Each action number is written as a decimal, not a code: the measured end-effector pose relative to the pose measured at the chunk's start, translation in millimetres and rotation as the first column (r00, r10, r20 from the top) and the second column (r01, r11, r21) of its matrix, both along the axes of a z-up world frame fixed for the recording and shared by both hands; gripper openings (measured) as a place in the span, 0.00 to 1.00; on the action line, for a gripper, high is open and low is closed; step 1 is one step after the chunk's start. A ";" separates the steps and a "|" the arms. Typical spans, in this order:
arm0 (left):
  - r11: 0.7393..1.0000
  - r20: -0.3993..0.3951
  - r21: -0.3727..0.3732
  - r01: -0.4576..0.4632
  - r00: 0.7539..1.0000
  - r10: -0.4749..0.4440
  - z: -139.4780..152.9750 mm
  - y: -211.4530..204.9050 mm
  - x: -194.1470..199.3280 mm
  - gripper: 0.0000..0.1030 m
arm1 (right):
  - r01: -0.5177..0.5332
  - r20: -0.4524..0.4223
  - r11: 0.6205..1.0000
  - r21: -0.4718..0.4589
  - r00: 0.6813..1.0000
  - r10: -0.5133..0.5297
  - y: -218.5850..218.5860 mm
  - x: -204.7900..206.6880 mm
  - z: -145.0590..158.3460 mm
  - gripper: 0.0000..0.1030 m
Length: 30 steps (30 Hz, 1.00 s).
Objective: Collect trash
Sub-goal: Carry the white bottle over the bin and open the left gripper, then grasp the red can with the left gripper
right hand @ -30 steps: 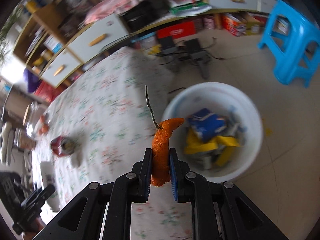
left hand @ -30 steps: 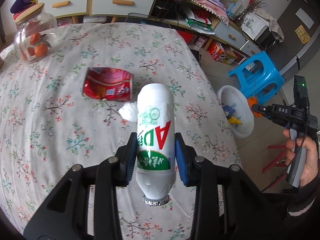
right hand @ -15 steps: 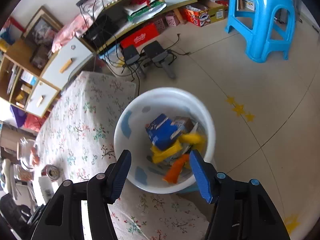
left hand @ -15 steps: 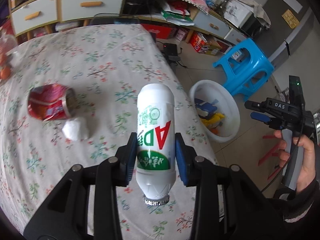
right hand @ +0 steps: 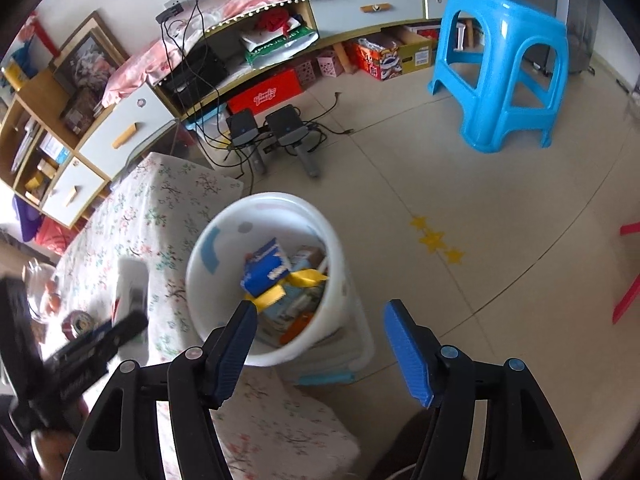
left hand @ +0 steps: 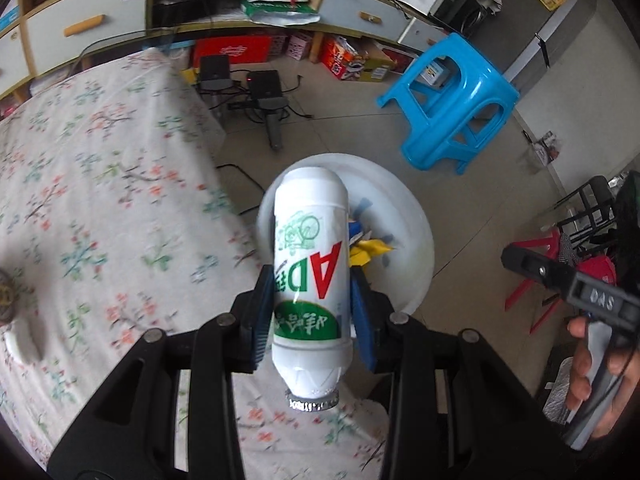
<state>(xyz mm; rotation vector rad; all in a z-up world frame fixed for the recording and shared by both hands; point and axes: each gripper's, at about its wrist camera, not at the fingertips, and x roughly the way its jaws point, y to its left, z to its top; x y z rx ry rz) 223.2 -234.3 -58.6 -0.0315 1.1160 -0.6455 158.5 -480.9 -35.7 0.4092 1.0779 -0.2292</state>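
Observation:
My left gripper is shut on a white AD milk bottle with a green and red label, held cap toward me over the table's edge, in front of the white trash bin. My right gripper is open and empty, above the near rim of the bin, which holds a blue carton, yellow wrappers and an orange peel. The left gripper with the bottle shows blurred at the left of the right wrist view. A red can lies on the table.
The floral tablecloth covers the table left of the bin. A blue plastic stool stands on the floor beyond the bin. Speakers and cables lie by the cabinets. A glass jar stands on the table.
My right gripper opened and the orange peel dropped into the bin. My left gripper carried the bottle rightward from over the table toward the bin; the can and tissue slid out of its view.

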 end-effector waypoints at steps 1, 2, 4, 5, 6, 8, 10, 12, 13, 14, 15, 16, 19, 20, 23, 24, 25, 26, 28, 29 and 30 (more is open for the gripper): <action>1.000 0.002 0.002 0.005 1.000 -0.005 -0.6 -6.2 0.8 0.37 | -0.002 0.001 1.000 -0.010 1.000 0.002 -2.1 -2.5 0.3 0.66; 1.000 0.004 0.005 0.009 1.000 -0.009 -1.6 -11.5 2.0 0.37 | -0.005 0.001 1.000 -0.020 1.000 0.005 -3.9 -4.1 0.7 0.66; 1.000 0.006 0.009 0.012 1.000 -0.012 -3.1 -17.5 3.9 0.37 | -0.010 0.003 0.999 -0.037 1.000 0.010 -7.7 -8.8 2.1 0.66; 1.000 0.007 0.009 0.010 1.000 -0.010 -3.6 -19.7 5.0 0.37 | -0.011 0.005 0.999 -0.039 1.000 0.011 -9.1 -10.8 2.7 0.66; 1.000 0.008 0.010 0.009 1.000 -0.009 -3.9 -20.7 6.2 0.37 | -0.012 0.006 0.999 -0.039 1.000 0.012 -10.7 -12.5 3.2 0.66; 1.000 0.015 0.012 0.007 1.000 -0.008 -4.2 -24.2 7.3 0.37 | -0.012 0.010 0.999 -0.034 1.000 0.012 -13.4 -15.2 4.2 0.66; 1.000 0.021 -0.006 0.017 1.000 -0.017 -3.7 -25.8 8.9 0.37 | -0.012 0.014 0.999 -0.034 1.000 0.012 -14.8 -17.5 5.4 0.66; 1.000 0.022 -0.004 0.012 1.000 -0.012 -2.2 -24.9 10.2 0.49 | -0.010 0.017 0.999 -0.033 1.000 0.011 -14.2 -17.3 6.2 0.67; 1.000 0.016 0.005 -0.001 1.000 0.001 -0.9 -22.1 10.4 0.57 | -0.010 0.018 0.999 -0.031 1.000 0.010 -14.3 -17.7 6.7 0.67; 1.000 0.018 0.011 -0.012 1.000 0.012 0.6 -19.5 9.8 0.74 | -0.008 0.020 0.999 -0.031 1.000 0.009 -14.3 -18.3 7.5 0.68; 1.000 0.027 0.020 -0.023 0.999 0.022 3.4 -16.5 8.2 0.82 | -0.007 0.022 0.999 -0.032 1.000 0.008 -13.4 -18.9 8.0 0.69; 0.999 0.041 0.033 -0.028 0.999 0.027 6.3 -12.5 6.1 0.83 | -0.007 0.024 0.999 -0.033 1.000 0.008 -12.4 -19.0 8.4 0.70; 0.996 0.073 0.088 -0.033 0.997 0.026 14.3 0.3 -1.3 0.87 | -0.015 0.027 0.999 -0.037 1.000 0.016 -6.9 -18.8 9.4 0.71; 0.994 0.088 0.100 -0.039 0.996 0.030 17.9 7.9 -4.7 0.91 | -0.019 0.027 0.999 -0.038 0.999 0.020 -4.8 -18.0 10.0 0.71; 0.991 0.107 0.120 -0.056 0.993 0.043 25.0 27.9 -9.4 0.94 | -0.032 0.031 0.999 -0.040 0.999 0.033 3.2 -16.9 12.7 0.71; 0.990 0.108 0.123 -0.061 0.993 0.048 26.0 33.1 -9.5 0.94 | -0.037 0.034 0.999 -0.038 0.999 0.038 6.3 -16.9 13.8 0.72; 0.990 0.109 0.126 -0.069 0.993 0.055 27.5 39.9 -10.1 0.94 | -0.044 0.039 0.998 -0.036 0.998 0.045 10.3 -16.2 15.3 0.73; 0.989 0.110 0.126 -0.080 0.992 0.066 29.8 49.6 -12.3 0.95 | -0.048 0.042 0.998 -0.036 0.998 0.049 14.0 -15.4 16.8 0.73; 0.988 0.111 0.124 -0.094 0.991 0.081 31.5 60.1 -15.0 0.97 | -0.058 0.050 0.998 -0.039 0.997 0.060 23.7 -14.4 20.0 0.75; 0.987 0.113 0.124 -0.104 0.990 0.090 32.9 68.1 -16.2 0.98 | -0.061 0.053 0.997 -0.040 0.997 0.063 28.3 -14.6 21.2 0.75; 0.986 0.116 0.121 -0.114 0.988 0.100 34.6 76.8 -17.8 0.98 | -0.066 0.055 0.997 -0.040 0.996 0.068 31.8 -13.7 22.1 0.76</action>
